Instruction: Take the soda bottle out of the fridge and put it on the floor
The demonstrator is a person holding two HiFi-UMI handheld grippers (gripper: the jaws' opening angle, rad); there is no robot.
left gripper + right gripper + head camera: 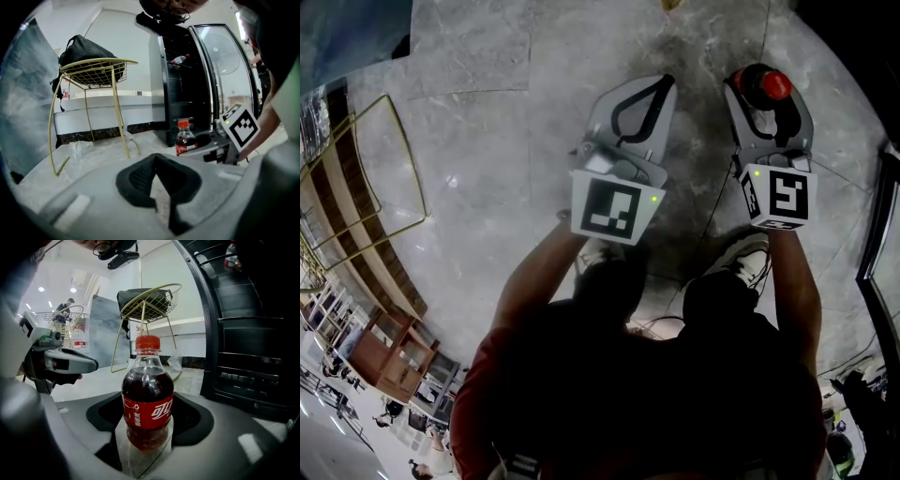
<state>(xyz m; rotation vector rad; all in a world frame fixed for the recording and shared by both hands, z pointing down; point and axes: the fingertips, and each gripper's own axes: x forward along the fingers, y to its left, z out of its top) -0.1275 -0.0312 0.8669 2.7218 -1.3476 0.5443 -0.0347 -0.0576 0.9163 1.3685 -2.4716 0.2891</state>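
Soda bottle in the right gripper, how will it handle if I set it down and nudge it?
The soda bottle looks nearly full, so probably heavy for its size. Smooth plastic may slip in the right gripper. Tall and narrow, it could tip when nudged, then roll.

- The left claw (639, 98) has a smooth, pale grey moulded shell that tapers toward the far end. Black rubbery pads line its inner edges, and the right pad has a fine dotted texture (140, 176).
- The right claw (766, 91) has the same grey shell, with a black lining round the inner hollow.
- The left marker cube (612, 208) sits at the near end of the left claw. It is white with a black square pattern and has a small green light at one corner.
- The right marker cube (778, 197) is white with black patterns on two visible faces, and it also has a green light.
- The person wears a red short-sleeved top (483, 394).
- The trousers (614, 295) are dark.
- The shoes (748, 261) are white with dark laces.
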